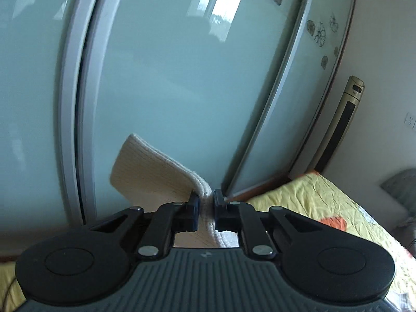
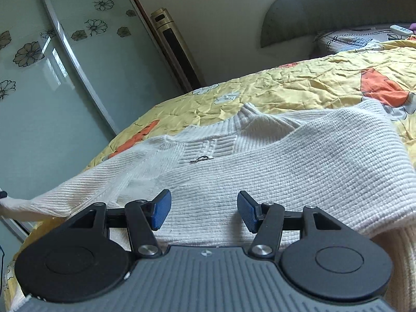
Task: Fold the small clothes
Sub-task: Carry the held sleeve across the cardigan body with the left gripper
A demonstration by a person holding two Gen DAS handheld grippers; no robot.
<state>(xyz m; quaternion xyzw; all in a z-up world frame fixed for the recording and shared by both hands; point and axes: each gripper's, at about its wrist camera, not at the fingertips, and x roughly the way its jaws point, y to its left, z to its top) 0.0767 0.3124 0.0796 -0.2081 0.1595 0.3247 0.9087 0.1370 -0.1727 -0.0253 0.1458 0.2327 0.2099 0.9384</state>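
Observation:
A cream ribbed knit sweater (image 2: 260, 161) lies on the yellow quilted bed (image 2: 299, 83), collar away from me, its right side folded over the body. My right gripper (image 2: 204, 209) is open just above the sweater's lower part, blue pads apart. My left gripper (image 1: 206, 199) is shut on the sweater's sleeve cuff (image 1: 156, 174) and holds it up in the air; the cuff sticks up past the fingers. In the right wrist view that sleeve (image 2: 39, 202) stretches off to the left edge.
Frosted glass sliding wardrobe doors (image 1: 169, 78) with flower decals stand close beside the bed. A gold tower air conditioner (image 2: 176, 49) stands in the corner. A grey headboard (image 2: 325, 13), a pillow and a remote (image 2: 401, 30) are at the far right.

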